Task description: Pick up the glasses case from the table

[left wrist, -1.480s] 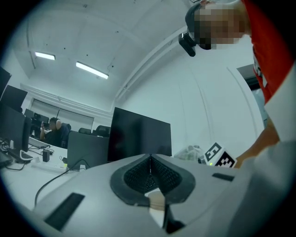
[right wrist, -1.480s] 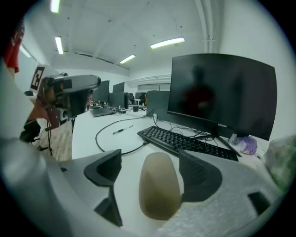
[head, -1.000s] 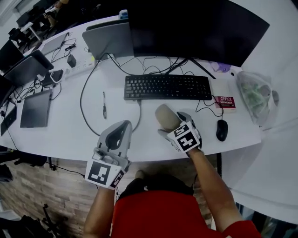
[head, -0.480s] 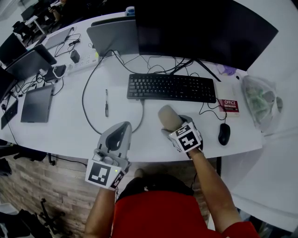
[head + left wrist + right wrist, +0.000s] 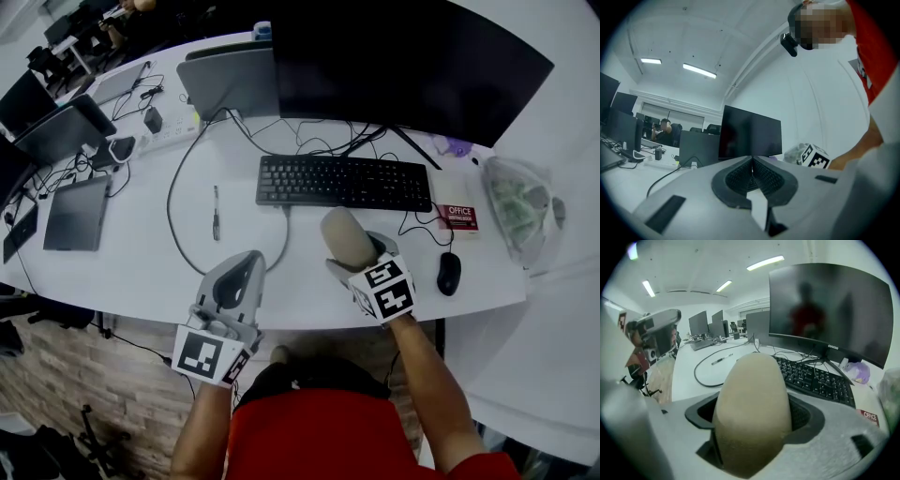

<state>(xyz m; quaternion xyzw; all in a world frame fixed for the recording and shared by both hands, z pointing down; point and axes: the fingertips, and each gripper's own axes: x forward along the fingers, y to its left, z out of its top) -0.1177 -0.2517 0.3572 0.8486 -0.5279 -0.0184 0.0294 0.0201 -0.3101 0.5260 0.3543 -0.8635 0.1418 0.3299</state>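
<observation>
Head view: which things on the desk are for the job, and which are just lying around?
For the job: glasses case, held up; right gripper, jaws closing with the case between them.
Just lying about: keyboard, mouse, pen, tablet, monitor.

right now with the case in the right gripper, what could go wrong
The right gripper is closing its jaws on the glasses case, whose smooth rounded shell sticks far out past them, so it may slip or tip out. The keyboard lies just beyond it; a low forward swing could clip it.
</observation>
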